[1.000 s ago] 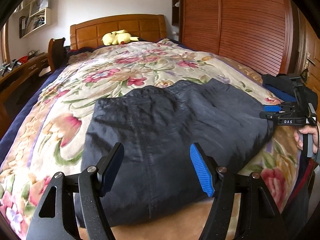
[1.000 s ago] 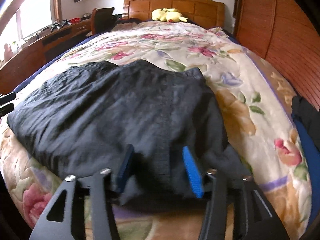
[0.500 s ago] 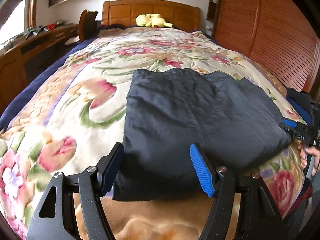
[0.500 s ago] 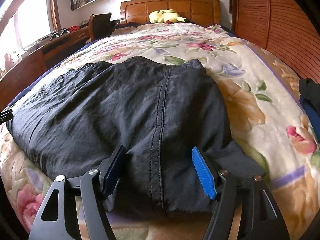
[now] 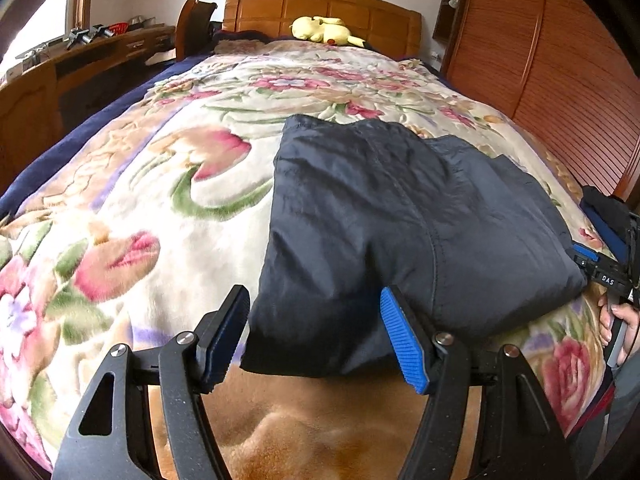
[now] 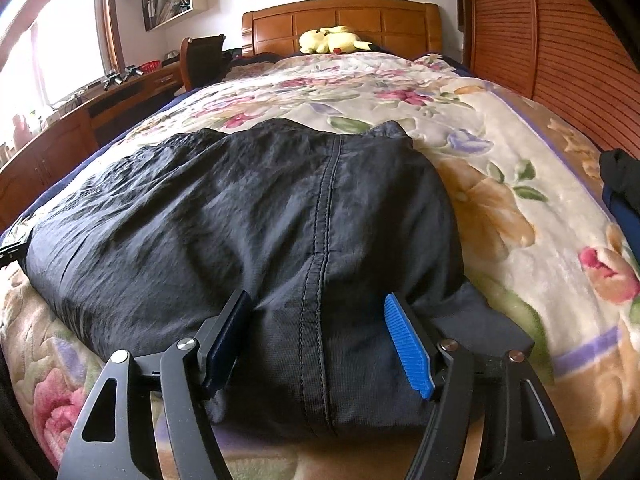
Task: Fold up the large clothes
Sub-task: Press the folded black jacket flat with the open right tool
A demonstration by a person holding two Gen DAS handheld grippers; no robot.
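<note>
Right gripper (image 6: 316, 344) jaws just opened, now wide, straddling seam, gripping nothing. Left gripper (image 5: 314, 336) shifted to left corner of dark trousers (image 5: 400, 216), jaws wide, empty. Trousers folded, at bedspread (image 5: 140, 200) 6 o'clock edge. Likely fold released.

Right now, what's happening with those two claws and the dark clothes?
Left gripper open, right gripper just opened, nothing clamped. Dark garment folded on floral blanket. Nothing in the way.
</note>
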